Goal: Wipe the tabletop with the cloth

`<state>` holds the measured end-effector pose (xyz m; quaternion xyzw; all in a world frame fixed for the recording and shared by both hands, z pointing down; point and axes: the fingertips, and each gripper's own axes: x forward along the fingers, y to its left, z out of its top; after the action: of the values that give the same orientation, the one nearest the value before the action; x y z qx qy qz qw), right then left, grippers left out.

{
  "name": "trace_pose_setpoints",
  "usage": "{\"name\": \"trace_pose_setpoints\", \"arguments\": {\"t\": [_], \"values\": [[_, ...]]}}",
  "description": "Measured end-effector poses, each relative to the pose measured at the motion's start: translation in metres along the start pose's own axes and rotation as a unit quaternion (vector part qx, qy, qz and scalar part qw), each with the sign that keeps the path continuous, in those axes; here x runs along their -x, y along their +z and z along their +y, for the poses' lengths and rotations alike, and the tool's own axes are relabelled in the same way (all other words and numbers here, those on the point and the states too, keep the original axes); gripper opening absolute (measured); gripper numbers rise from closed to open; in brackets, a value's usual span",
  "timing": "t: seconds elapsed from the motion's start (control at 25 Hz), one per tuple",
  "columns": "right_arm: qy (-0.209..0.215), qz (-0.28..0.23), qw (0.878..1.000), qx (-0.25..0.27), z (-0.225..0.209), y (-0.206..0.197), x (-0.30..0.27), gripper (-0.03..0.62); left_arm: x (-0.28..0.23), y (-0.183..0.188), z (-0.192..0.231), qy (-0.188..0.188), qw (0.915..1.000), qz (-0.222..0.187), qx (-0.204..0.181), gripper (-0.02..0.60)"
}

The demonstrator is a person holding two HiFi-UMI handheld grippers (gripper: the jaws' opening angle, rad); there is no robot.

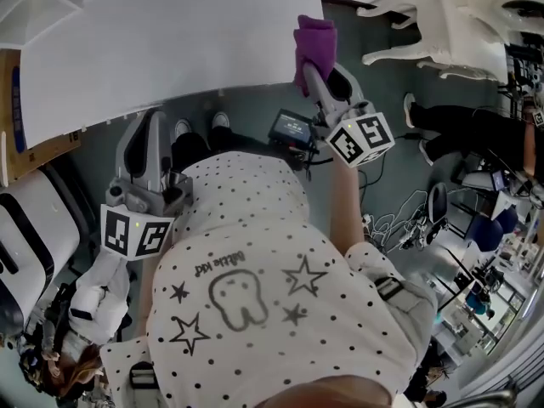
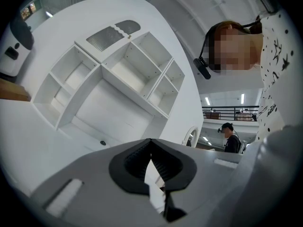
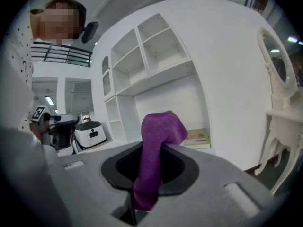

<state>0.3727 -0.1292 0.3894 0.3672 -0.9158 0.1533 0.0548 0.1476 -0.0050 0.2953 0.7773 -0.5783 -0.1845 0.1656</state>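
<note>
My right gripper [image 1: 316, 73] has its jaws clamped on the purple cloth [image 1: 314, 41]. In the right gripper view the cloth runs up between the black pads [image 3: 177, 167] and flops over in a rounded fold above them. From the head view that fold sits at the near right corner of the white counter [image 1: 170, 41]. I can't be sure from this steep angle whether it touches the surface or is held just off it.

My left gripper [image 1: 146, 130] is lower and to the left, short of the counter's near edge, pointing towards it. Its own view shows the ribbed jaws brought together at the tips with nothing between them, only a thin sliver of white background showing lower down.

Both gripper views look onto a white cubby shelf unit [image 2: 118, 74] behind the counter. In the right gripper view a thin book [image 3: 196, 137] lies flat in the shelf's lower opening, and a white dressing table with an oval mirror [image 3: 279, 65] stands off to the right. A white-and-black appliance [image 3: 92, 134] sits to the left. The polka-dot shirt [image 1: 255, 253] fills the bottom of the head view. Another person [image 2: 231, 137] stands in the background of the left gripper view.
</note>
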Motion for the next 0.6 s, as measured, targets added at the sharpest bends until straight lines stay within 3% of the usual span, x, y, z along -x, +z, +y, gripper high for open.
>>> {"name": "trace_pose_setpoints", "arguments": {"t": [0.32, 0.6], "values": [[0.021, 0.01, 0.999, 0.034, 0.042, 0.008, 0.024, 0.074, -0.002, -0.001, -0.002, -0.009, 1.0, -0.001, 0.001, -0.005], [0.005, 0.026, 0.997, 0.067, 0.041, 0.006, 0.036, 0.074, -0.008, -0.006, -0.008, -0.013, 0.9999, 0.002, 0.001, -0.005]]}}
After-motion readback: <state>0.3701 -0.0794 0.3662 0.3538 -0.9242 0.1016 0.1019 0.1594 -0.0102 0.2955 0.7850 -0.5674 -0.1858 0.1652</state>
